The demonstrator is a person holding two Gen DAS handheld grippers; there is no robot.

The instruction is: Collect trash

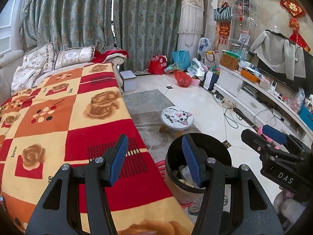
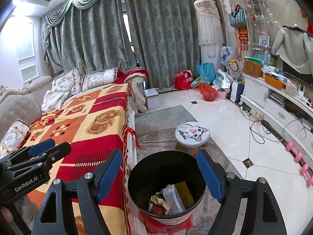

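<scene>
The black round plastic trash bin (image 2: 166, 184) stands on the floor at the foot of the sofa with the red, orange and cream checked blanket (image 2: 86, 129), seemingly on a low red plastic stand (image 2: 168, 226). In the right wrist view the right claw (image 2: 161, 178) hangs over the bin's mouth, jaws spread wide and empty, 1 at 9 o'clock of the rim and 1 at 3 o'clock. The left claw (image 1: 156, 160) is also released with nothing between its jaws, above the blanket's edge at 9 o'clock of the bin.

Inside lie a white printed paper packet (image 2: 174, 197), a crumpled yellowish wrapper (image 2: 159, 200), a flat yellow piece (image 2: 184, 192) and something red (image 2: 157, 210). All look light, soft and crushable; the wrappers are probably slippery. Further scraps are best pinched across a thick fold or crumpled middle.

No loose trash is clear on the blanket.
</scene>
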